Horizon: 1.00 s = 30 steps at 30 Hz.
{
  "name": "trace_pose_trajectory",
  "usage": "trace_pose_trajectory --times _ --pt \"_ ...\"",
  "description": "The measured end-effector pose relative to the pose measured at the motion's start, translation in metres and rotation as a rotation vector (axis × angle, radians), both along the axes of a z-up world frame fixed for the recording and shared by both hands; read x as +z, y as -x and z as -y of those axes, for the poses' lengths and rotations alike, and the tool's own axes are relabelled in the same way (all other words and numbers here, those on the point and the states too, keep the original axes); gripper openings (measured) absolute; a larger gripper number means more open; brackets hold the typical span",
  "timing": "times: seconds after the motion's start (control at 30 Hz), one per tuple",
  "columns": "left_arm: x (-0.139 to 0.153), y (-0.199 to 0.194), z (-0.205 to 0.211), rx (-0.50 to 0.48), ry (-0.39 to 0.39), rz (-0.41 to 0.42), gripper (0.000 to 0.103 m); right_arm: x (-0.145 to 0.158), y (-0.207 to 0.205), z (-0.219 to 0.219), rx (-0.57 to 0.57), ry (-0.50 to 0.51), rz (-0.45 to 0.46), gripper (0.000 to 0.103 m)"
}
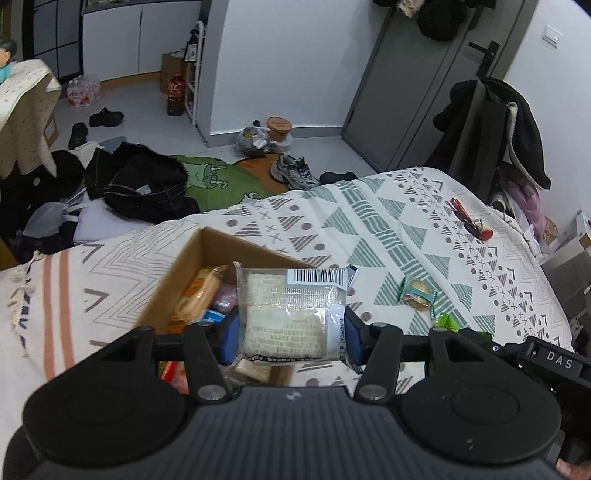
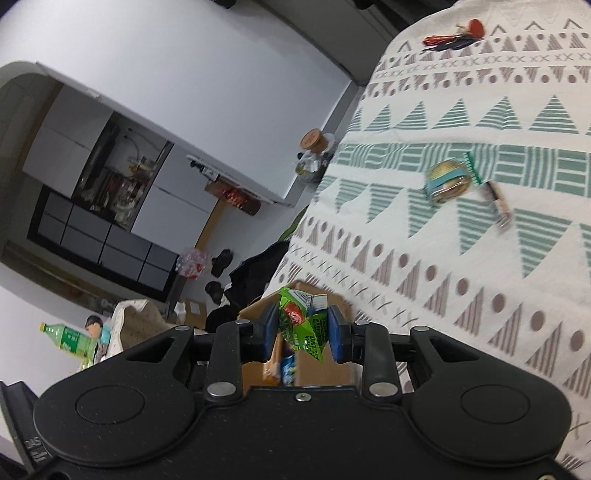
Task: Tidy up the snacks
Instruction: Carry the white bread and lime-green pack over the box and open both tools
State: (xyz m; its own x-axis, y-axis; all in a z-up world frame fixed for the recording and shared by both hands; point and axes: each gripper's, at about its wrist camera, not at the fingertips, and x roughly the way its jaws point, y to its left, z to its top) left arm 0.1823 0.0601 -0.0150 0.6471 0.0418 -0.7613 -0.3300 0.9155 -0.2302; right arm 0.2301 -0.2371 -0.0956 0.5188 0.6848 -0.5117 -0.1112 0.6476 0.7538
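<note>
My left gripper is shut on a clear packet of pale wafers with a barcode label, held above the near corner of an open cardboard box. Several snacks lie inside the box, among them an orange packet. My right gripper is shut on a small green snack packet, and the cardboard box shows just behind it. A round biscuit in a teal wrapper lies loose on the patterned cloth, with a small dark bar beside it.
The patterned cloth covers the surface. Red-handled scissors and keys lie near its far edge. Beyond it the floor holds dark clothes, shoes, bottles, a green mat. A coat-hung chair stands at right.
</note>
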Motion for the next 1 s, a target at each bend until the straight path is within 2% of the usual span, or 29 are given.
trace_pose_trajectory --times 0.43,0.53,0.6,0.7,0.93,1.0 --pt "-0.021 0.020 -0.047 0.048 0.064 -0.045 0.056 0.014 0.013 -0.055 0.058 0.045 0.007 0.028" --pt "-0.019 0.022 -0.054 0.030 0.060 -0.025 0.062 0.017 0.015 -0.070 0.072 0.056 0.009 0.028" --pt "-0.016 0.024 -0.061 0.031 0.056 -0.017 0.072 0.019 0.015 -0.078 0.082 0.060 0.012 0.028" --pt "-0.014 0.028 -0.074 0.077 0.058 -0.004 0.074 0.022 0.016 -0.092 0.097 0.066 0.015 0.028" --pt "-0.014 0.032 -0.100 0.104 0.080 -0.007 0.074 0.028 0.016 -0.118 0.135 0.074 0.028 0.028" --pt "-0.013 0.033 -0.105 0.106 0.081 -0.010 0.074 0.030 0.017 -0.125 0.162 0.081 0.031 0.033"
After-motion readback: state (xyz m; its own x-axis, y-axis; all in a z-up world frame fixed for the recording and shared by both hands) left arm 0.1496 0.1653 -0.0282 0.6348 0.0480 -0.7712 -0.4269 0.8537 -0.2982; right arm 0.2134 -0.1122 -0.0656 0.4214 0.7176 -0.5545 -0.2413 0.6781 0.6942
